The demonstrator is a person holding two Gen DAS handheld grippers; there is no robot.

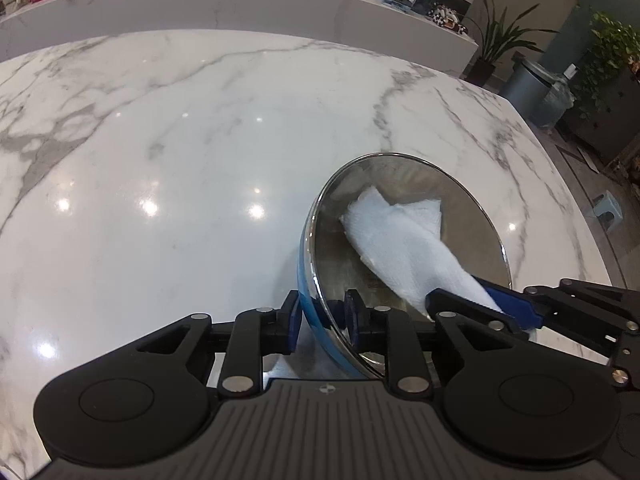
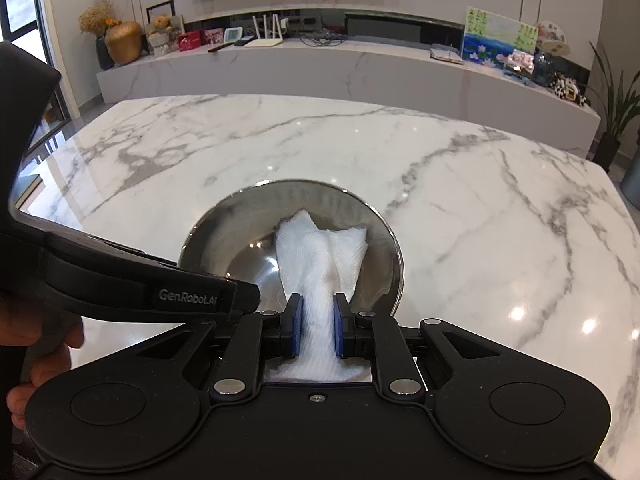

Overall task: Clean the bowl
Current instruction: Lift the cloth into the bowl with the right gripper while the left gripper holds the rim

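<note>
A steel bowl with a blue outer wall rests on the white marble table. My left gripper is shut on the bowl's near rim, one pad on the blue outside and one on the steel inside. A white paper towel lies crumpled in the bowl. My right gripper is shut on the towel, whose free end spreads over the bowl's inner wall. The right gripper enters the left wrist view from the right. The left gripper reaches the rim from the left in the right wrist view.
A person's hand holds the left gripper's handle. A long marble cabinet with boxes, a router and pictures runs behind the table. A grey bin, potted plants and a small stool stand beyond the table's right edge.
</note>
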